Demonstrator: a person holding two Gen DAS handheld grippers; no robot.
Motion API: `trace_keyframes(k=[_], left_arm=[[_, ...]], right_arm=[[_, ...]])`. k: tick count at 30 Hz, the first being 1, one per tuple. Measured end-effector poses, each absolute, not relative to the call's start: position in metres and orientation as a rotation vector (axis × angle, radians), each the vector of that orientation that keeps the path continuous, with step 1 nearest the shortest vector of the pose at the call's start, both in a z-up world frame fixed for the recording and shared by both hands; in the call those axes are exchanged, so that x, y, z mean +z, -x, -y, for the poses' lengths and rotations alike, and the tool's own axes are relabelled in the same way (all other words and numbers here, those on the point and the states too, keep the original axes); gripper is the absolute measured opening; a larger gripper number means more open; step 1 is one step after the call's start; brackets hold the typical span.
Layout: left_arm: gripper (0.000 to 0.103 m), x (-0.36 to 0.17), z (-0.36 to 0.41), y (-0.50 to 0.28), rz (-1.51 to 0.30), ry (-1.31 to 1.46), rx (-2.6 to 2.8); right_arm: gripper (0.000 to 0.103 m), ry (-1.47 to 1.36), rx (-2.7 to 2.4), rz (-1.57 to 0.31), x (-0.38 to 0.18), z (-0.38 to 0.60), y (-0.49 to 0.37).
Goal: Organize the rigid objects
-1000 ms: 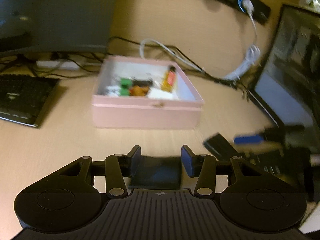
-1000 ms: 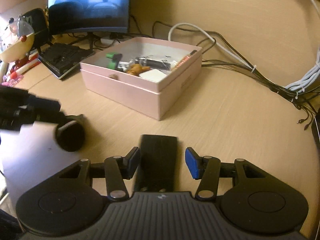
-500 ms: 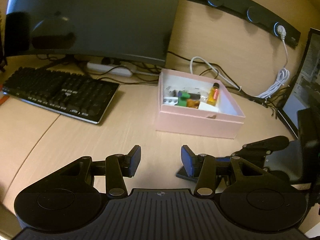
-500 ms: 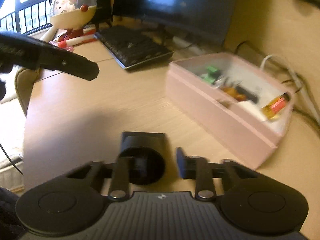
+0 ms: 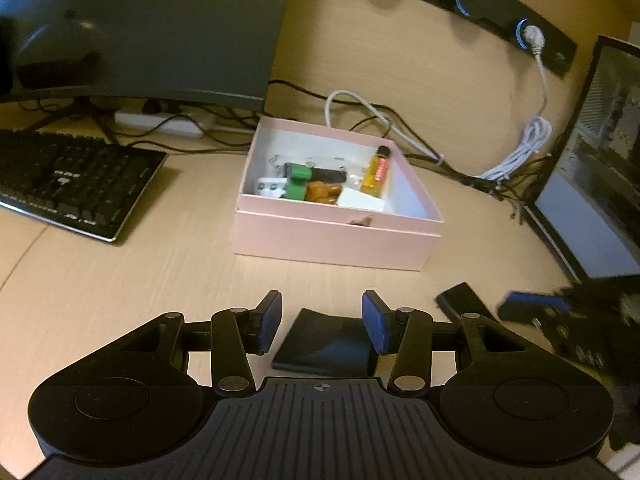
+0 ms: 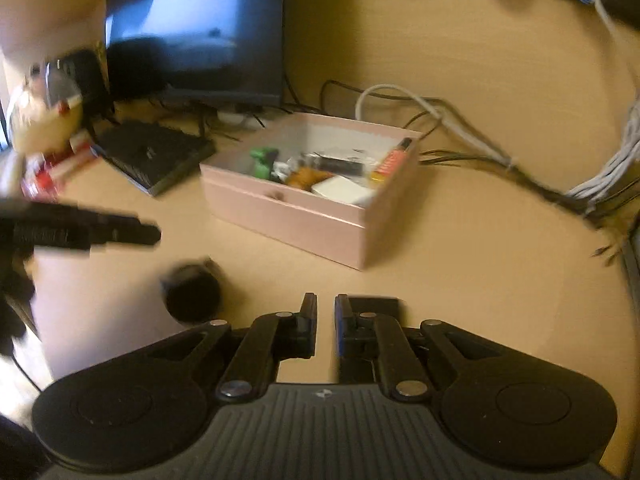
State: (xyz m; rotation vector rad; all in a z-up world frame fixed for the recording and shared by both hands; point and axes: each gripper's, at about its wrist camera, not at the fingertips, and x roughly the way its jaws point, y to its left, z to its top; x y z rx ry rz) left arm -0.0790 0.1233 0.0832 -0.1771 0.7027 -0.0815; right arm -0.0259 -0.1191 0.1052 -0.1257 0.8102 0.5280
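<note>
An open pink box (image 5: 336,236) (image 6: 288,216) holds a green piece (image 5: 298,182), an orange bottle (image 5: 378,170), a white block and other small items. My left gripper (image 5: 320,320) is open; a flat dark square object (image 5: 324,346) lies on the desk between its jaws, and the left pad is clear of it. My right gripper (image 6: 325,320) has its jaws closing, almost together, with nothing between them. A slim black bar (image 6: 374,304) (image 5: 460,300) lies just behind its right finger. A round black object (image 6: 192,300) sits to its left, below the blurred left gripper (image 6: 120,228).
A black keyboard (image 5: 72,184) and a dark monitor (image 5: 140,28) stand to the left of the box. Cables (image 5: 520,148) run along the back wall. A second screen (image 5: 600,184) stands at the right. A toy figure (image 6: 44,112) sits at the far left.
The right jaws went from open around the slim black bar to nearly together, with the bar now beside the right finger. The left view swung away and back over the dark square object.
</note>
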Motion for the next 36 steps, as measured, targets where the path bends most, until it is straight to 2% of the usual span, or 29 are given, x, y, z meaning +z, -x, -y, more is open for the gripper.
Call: trace_keyframes(k=[4, 9, 15, 18, 23, 27, 36], left_arm=[[0.049, 0.084, -0.134, 0.082, -0.708, 0.184, -0.021], [0.049, 0.090, -0.159, 0.097, -0.700, 0.197, 0.052], [0.049, 0.086, -0.191, 0.121, -0.727, 0.231, 0.145], [0.049, 0.083, -0.204, 0.133, -0.748, 0.237, 0.178], [0.049, 0.078, -0.223, 0.146, -0.777, 0.240, 0.203], [0.048, 0.078, -0.231, 0.147, -0.768, 0.237, 0.176], [0.048, 0.070, -0.182, 0.106, -0.767, 0.214, -0.040]], right_arm=[[0.012, 0.192, 0.634, -0.780, 0.103, 0.105, 0.046], [0.013, 0.138, 0.783, -0.822, 0.093, 0.055, 0.048], [0.013, 0.084, 0.859, -0.864, 0.080, 0.018, 0.027], [0.014, 0.020, 0.852, -0.945, 0.061, -0.001, 0.006], [0.014, -0.097, 0.834, -0.945, 0.050, -0.018, -0.012], [0.007, -0.112, 0.826, -0.890, 0.066, -0.022, -0.009], [0.005, -0.106, 0.694, -0.740, 0.122, 0.036, 0.018]])
